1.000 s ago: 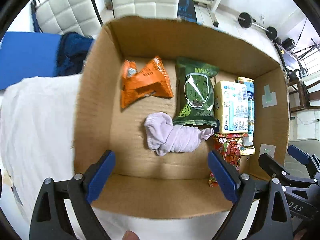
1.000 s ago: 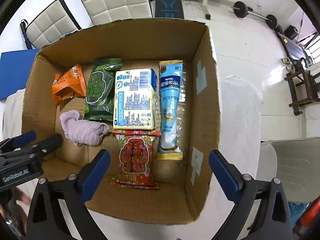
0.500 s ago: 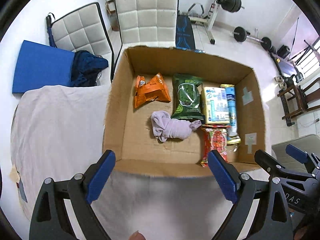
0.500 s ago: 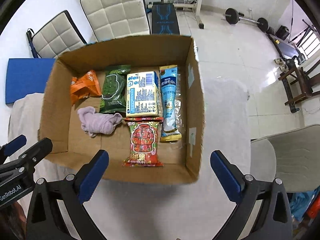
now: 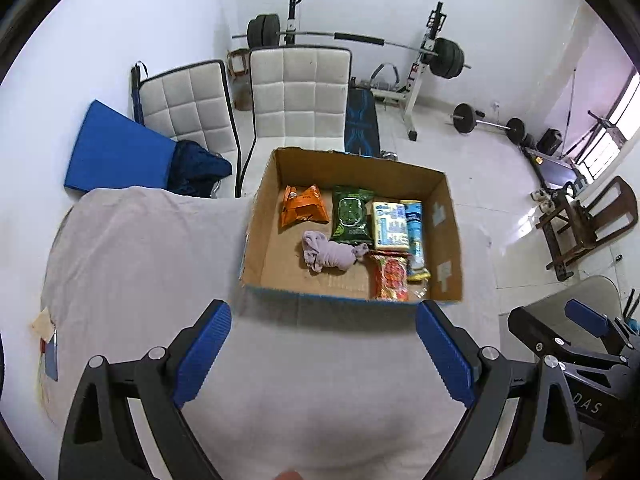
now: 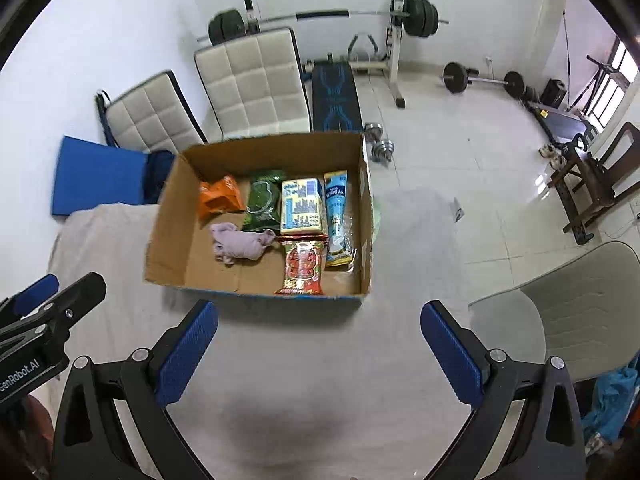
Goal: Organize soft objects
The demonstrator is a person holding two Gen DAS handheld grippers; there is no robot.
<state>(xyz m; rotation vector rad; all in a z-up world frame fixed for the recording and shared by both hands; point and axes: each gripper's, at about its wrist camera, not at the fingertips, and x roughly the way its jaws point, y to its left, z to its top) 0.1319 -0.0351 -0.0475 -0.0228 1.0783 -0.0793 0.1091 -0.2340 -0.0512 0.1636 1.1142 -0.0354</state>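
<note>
- Two grippers hang above the cloth-covered table [image 5: 132, 264], both on the near side of the cardboard box [image 5: 256, 236] and well apart from it.
- Furthest left in the box lies the orange packet [image 5: 303, 210], crumpled, near the far wall.
- Just right of it sits the green packet [image 5: 351, 220], lying flat with its long side running front to back.
- Below these two, the lilac cloth [image 5: 328, 254] lies bunched on the box floor; its right end touches the lower edge of the green packet.
- Next to the right is the yellow pack [image 5: 389, 225], flat and side by side with the green packet.
- In front of the yellow pack lies the red packet [image 5: 391, 276], reaching almost to the near wall of the box.
- Furthest right among the contents is the light blue tube [image 5: 414, 226], stretched front to back beside the yellow pack, close to the right wall.
- Left gripper [image 5: 326, 354]: jaws spread wide, blue pads far apart, nothing between them but bare cloth.
- Right gripper [image 6: 318, 354]: jaws likewise spread wide and empty, its pads framing the table in front of the box.
- In the right wrist view the same row reads orange packet [image 6: 220, 200], green packet [image 6: 262, 202], yellow pack [image 6: 301, 208], light blue tube [image 6: 337, 216], with the lilac cloth [image 6: 240, 244] and red packet [image 6: 303, 268] in front.
- Beyond the table stand two white quilted chairs [image 5: 298, 96], with a blue mat [image 5: 114, 150] to their left.
</note>
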